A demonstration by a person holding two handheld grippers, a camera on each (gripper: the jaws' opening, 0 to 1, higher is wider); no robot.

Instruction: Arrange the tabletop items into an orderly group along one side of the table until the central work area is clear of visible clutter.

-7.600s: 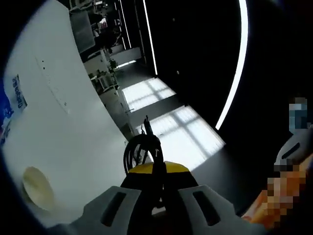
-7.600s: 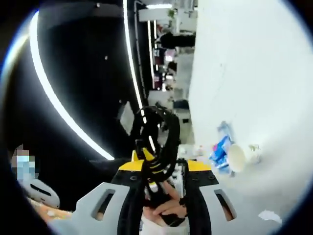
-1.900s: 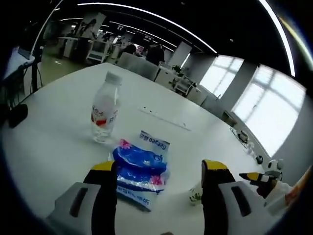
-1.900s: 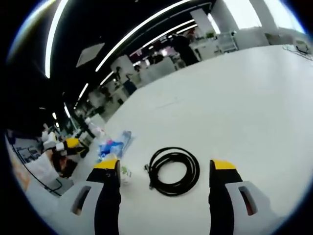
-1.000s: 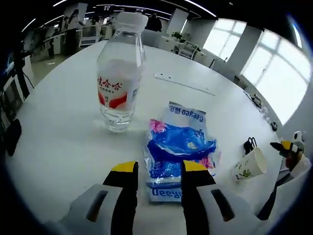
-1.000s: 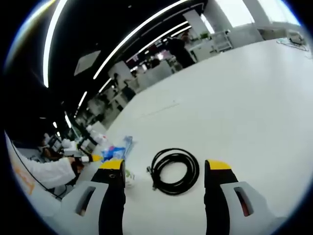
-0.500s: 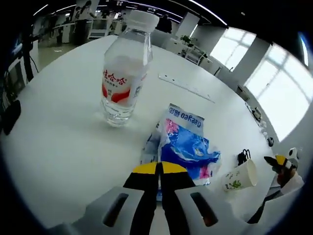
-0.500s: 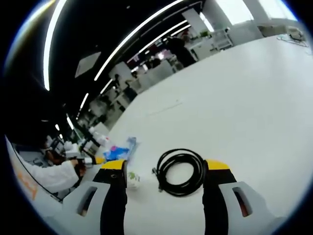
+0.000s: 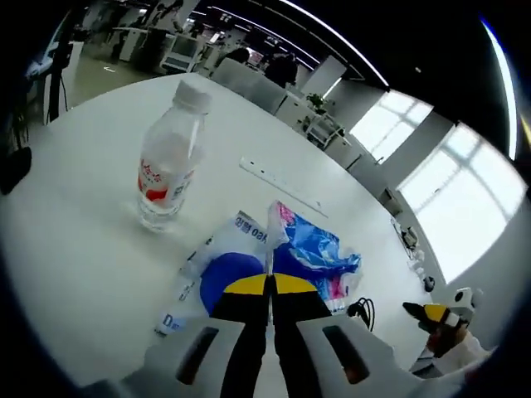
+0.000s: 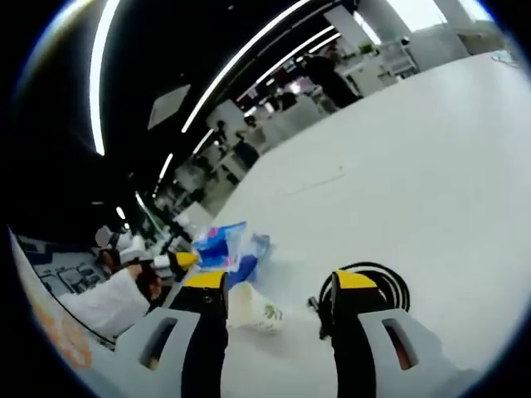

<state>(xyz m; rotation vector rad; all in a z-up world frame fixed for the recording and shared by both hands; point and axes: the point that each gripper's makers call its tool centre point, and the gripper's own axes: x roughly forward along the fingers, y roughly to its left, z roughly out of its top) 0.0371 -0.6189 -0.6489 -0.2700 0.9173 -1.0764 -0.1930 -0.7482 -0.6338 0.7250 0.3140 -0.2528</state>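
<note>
Left gripper view, jaws clamping blue packet (image 9: 311, 253)

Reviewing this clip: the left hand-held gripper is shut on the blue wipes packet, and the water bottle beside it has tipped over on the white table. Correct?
Not quite. The water bottle stands upright on the white table, cap on top, as the left gripper view shows. The rest holds: the left hand-held gripper is shut on the blue wipes packet.
</note>
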